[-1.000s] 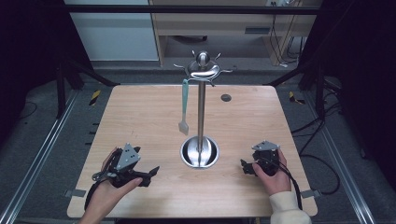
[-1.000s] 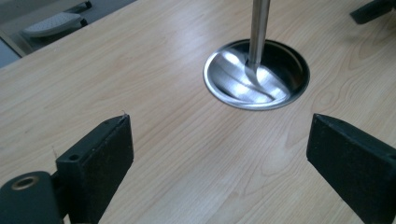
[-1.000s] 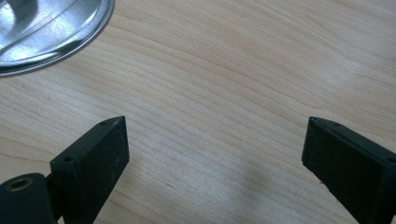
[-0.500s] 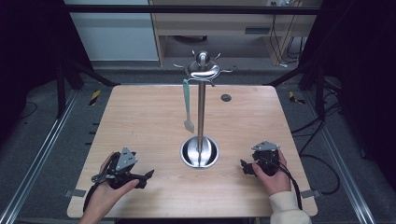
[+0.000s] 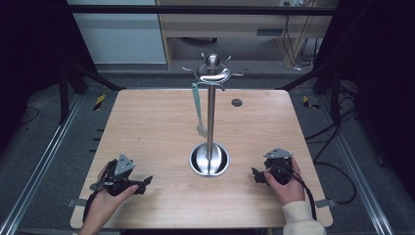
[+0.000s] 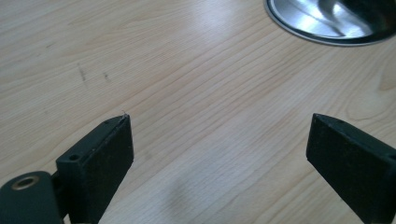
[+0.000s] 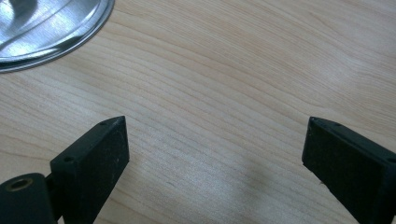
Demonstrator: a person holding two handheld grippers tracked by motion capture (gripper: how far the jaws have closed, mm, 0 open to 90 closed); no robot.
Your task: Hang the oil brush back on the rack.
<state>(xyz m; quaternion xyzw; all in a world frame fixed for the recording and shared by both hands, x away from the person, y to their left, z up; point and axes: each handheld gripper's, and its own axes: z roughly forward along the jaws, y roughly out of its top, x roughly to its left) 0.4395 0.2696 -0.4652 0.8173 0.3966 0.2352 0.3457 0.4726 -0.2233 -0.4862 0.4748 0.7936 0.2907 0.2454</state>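
Note:
A steel utensil stand [image 5: 211, 98] rises from a round base [image 5: 209, 159] at the table's middle. A pale green spatula [image 5: 198, 108] hangs from one of its top hooks. My left gripper [image 5: 142, 183] rests low at the front left, jaws wide open over bare wood [image 6: 219, 135]; the stand's base [image 6: 327, 21] lies ahead of it to the right. My right gripper [image 5: 255, 175] sits at the front right, also open with nothing between its jaws [image 7: 215, 140], and the base's rim [image 7: 51, 28] is ahead at upper left.
A small dark round hole [image 5: 237, 103] marks the wooden table [image 5: 147, 127] near its far edge. Metal rails run along both sides. A cabinet and cables stand beyond the far edge.
My left gripper has drawn back toward the front left edge of the table. The right gripper has barely moved.

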